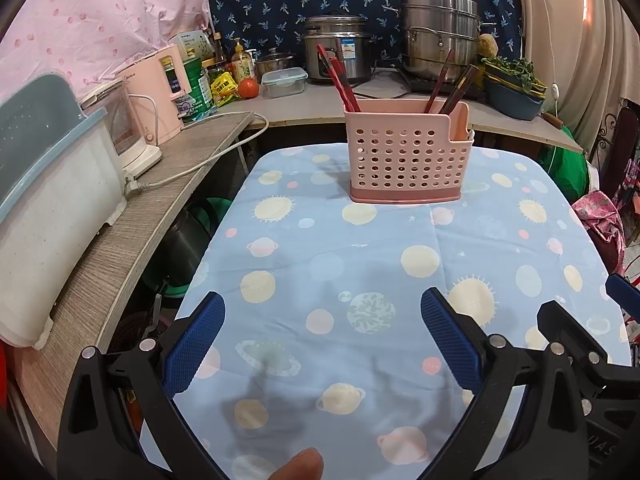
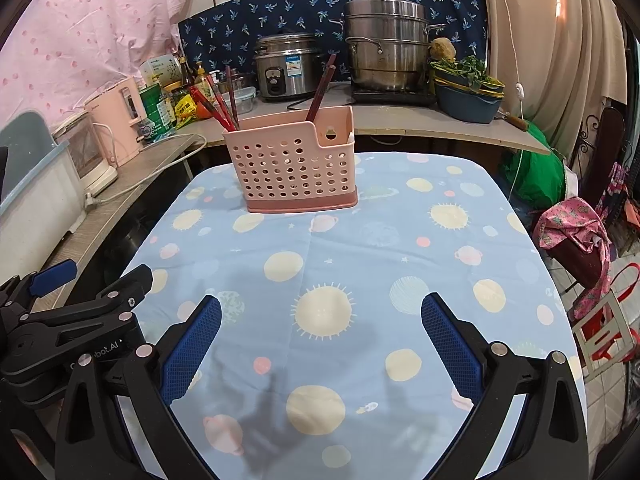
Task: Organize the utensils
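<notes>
**Both grippers wide, nothing held**

The left gripper (image 1: 322, 312) and right gripper (image 2: 320, 316) hover spread wide over the blue planet-print tablecloth (image 1: 360, 264). The pink perforated plastic utensil holder (image 1: 408, 156), with red and brown chopsticks (image 1: 340, 80), stands near the table's far edge. Only the left view shows a fingertip (image 1: 298, 466); only the right shows tiled floor (image 2: 612, 376).

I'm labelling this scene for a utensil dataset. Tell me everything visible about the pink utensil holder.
The pink utensil holder looks like plastic, with perforated walls dotted by round holes and a darker pink base tray. Its front wall steps down at one end, and the back wall there has a keyhole hanging slot. It stands upright at the far end of the table on the blue planet-print cloth. Red and dark chopsticks lean out of both ends. Neither hand-held gripper touches it.
</notes>
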`<move>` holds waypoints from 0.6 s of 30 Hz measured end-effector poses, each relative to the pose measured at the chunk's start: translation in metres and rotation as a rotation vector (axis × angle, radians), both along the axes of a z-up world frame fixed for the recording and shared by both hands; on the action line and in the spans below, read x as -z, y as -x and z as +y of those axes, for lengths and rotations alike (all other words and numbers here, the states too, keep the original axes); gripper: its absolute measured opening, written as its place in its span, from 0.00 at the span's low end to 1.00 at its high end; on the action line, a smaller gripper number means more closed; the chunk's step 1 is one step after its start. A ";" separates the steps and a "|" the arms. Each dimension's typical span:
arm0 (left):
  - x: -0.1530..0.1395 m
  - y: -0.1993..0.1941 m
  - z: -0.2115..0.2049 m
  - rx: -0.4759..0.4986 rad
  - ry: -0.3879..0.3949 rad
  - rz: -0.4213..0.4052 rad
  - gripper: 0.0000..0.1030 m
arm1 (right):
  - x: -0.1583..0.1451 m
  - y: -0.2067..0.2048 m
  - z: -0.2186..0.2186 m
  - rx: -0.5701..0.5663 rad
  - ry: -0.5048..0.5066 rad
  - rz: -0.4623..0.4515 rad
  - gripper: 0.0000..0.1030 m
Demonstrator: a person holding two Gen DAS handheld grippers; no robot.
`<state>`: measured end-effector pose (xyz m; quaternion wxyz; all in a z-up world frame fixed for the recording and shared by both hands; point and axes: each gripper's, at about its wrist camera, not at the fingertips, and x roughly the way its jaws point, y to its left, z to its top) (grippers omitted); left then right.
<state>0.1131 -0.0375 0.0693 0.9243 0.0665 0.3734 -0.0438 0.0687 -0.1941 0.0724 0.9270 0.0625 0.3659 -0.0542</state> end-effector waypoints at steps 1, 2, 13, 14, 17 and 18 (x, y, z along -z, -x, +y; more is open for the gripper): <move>0.000 0.000 0.000 0.000 0.001 0.002 0.91 | 0.000 0.000 0.000 0.000 0.002 0.001 0.94; 0.000 0.000 0.000 -0.001 0.001 0.000 0.91 | 0.000 0.000 0.000 0.000 0.003 0.001 0.94; 0.000 0.002 0.001 -0.001 -0.006 -0.008 0.91 | 0.004 0.000 -0.001 0.009 0.016 0.005 0.94; 0.000 0.002 0.001 0.000 -0.008 -0.009 0.91 | 0.004 0.000 0.000 0.009 0.017 0.006 0.94; 0.000 0.001 0.001 0.000 -0.005 -0.006 0.91 | 0.005 -0.001 -0.001 0.010 0.019 0.007 0.94; 0.000 0.001 0.001 0.000 -0.005 -0.005 0.91 | 0.005 -0.001 0.000 0.009 0.020 0.009 0.94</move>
